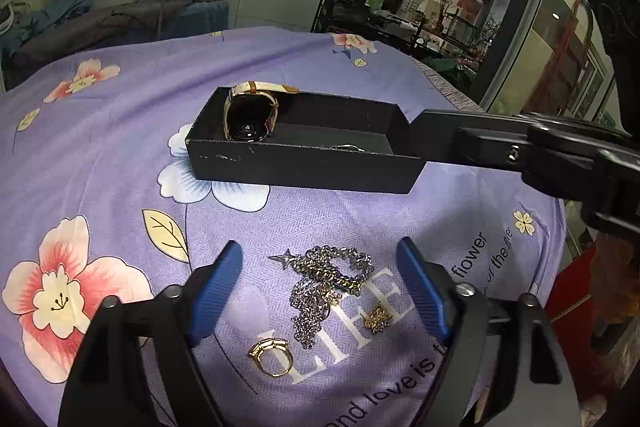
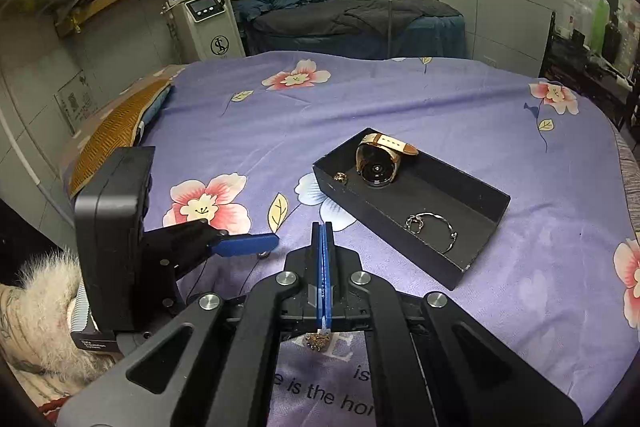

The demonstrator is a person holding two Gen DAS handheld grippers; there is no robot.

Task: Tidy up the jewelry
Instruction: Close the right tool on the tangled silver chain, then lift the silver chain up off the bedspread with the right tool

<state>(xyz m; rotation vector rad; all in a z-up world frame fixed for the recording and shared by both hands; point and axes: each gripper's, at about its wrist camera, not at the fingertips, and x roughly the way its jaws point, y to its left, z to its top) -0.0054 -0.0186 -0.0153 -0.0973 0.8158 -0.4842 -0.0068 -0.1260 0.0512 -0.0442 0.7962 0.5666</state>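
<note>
The right tool is clenched empty; the left tool gapes over the tangled silver chain, which could snag the gold ring beside it when lifted toward the black rectangular box.

Left hand-held gripper agape, right clamped.

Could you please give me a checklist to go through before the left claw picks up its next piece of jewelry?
1. Left claw open: ok, its pads stand apart with nothing gripped.
2. Target lined up: ok, the silver chains show between its fingers on the cloth.
3. One piece easy to separate: not ok, the chains lie tangled in one heap, with the gold ring and gold charm close beside.
4. Right claw out of the way: ok, it is shut and sits by the box's end, away from the heap.
5. Room in the black box: ok, bare floor shows between the watch and the bracelet.
</note>
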